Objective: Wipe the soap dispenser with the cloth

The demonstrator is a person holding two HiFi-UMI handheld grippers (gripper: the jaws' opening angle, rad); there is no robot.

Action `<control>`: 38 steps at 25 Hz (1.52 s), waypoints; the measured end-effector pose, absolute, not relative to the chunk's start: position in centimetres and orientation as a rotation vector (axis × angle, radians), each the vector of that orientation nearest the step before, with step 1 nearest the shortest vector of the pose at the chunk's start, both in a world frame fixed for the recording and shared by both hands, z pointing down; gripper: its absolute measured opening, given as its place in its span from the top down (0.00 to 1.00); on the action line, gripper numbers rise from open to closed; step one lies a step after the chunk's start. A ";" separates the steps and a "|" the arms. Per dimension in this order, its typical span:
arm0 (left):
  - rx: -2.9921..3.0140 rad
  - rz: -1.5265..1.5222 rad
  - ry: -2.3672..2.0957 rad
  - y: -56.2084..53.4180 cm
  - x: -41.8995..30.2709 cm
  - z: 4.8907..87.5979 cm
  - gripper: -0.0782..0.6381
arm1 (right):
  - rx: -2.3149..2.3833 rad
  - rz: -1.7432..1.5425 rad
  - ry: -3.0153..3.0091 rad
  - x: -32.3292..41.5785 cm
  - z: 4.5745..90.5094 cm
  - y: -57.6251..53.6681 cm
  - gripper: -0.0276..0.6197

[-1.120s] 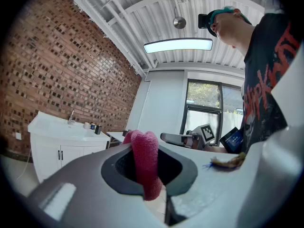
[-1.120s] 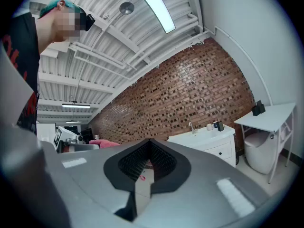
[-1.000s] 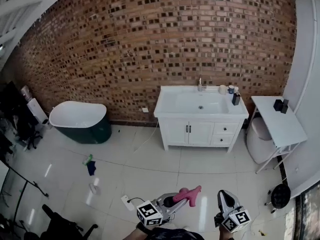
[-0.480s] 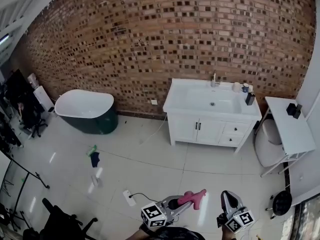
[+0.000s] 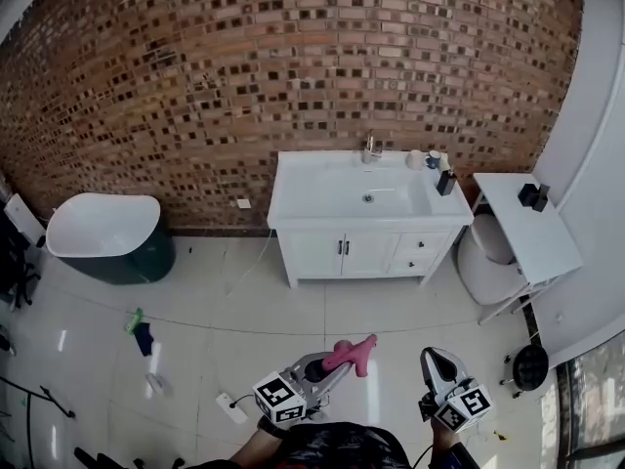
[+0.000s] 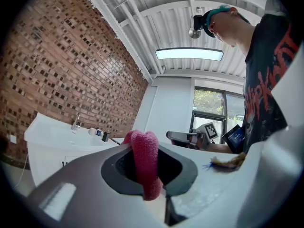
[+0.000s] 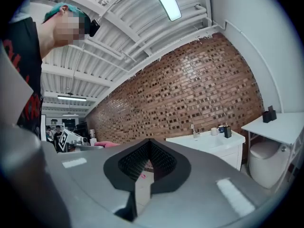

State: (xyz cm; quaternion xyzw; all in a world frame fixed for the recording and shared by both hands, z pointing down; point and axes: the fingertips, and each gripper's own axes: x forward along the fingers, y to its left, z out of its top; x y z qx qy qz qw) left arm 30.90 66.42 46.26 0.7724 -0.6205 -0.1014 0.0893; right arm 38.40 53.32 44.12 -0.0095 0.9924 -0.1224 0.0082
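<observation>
**Head view.** A wide stretch of pale tiled floor [image 5: 293, 311] lies open between the person and the white vanity unit [image 5: 366, 247], which stands against the brick wall [image 5: 293, 66]. A bathtub [image 5: 103, 228] bounds the left and a white side table [image 5: 532, 233] the right. A power strip [image 5: 227, 406] and some rags [image 5: 140, 330] lie on the floor at the left, off the straight line to the vanity.

The soap dispenser [image 5: 446, 183], a small dark bottle, stands upright at the vanity top's right rear corner, well apart from both grippers. The left gripper [image 5: 358, 350] pinches a pink cloth [image 5: 342, 357]. The right gripper [image 5: 439, 364] is just beside it. Each bears a marker cube [image 5: 276, 399] with black-and-white squares and no letters.

**Left gripper view.** The jaws are clamped on the cloth, and a fuzzy pink fold stands up between them. The dispenser is a tiny dark shape far off near the faucet [image 6: 77, 121]. Any label on it is too small to read. Red print on the person's black shirt is not legible.

**Right gripper view.** The fingers are pressed together with nothing between them. The dispenser stands on the vanity's right end, near the side table's edge, with open floor before it.
</observation>
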 end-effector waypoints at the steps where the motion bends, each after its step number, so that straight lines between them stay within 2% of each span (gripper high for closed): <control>1: 2.306 -0.304 -1.837 66.3 29.1 46.3 0.83 | -0.030 -0.373 3.099 37.2 43.8 53.4 0.95; 5: 2.314 -0.328 -1.756 64.7 23.9 48.0 0.83 | -0.029 -0.280 3.126 33.6 43.2 53.4 0.95; 12: 2.364 -0.321 -1.607 57.8 22.3 49.4 0.83 | -0.200 -0.320 3.098 31.8 43.8 47.3 0.95; 18: 2.340 -0.269 -1.641 51.7 16.8 49.7 0.83 | -0.206 -0.351 3.064 25.4 45.5 40.6 0.95; 25: 2.389 -0.221 -1.647 41.8 13.2 46.8 0.83 | -0.181 -0.374 3.046 21.9 44.2 32.1 0.95; 31: 2.494 -0.189 -1.587 34.7 13.0 44.5 0.83 | -0.247 -0.436 3.024 20.3 45.0 25.9 0.95; 38: 2.370 -0.212 -1.511 30.0 6.2 49.8 0.83 | -0.307 -0.497 3.078 15.2 47.8 21.0 0.96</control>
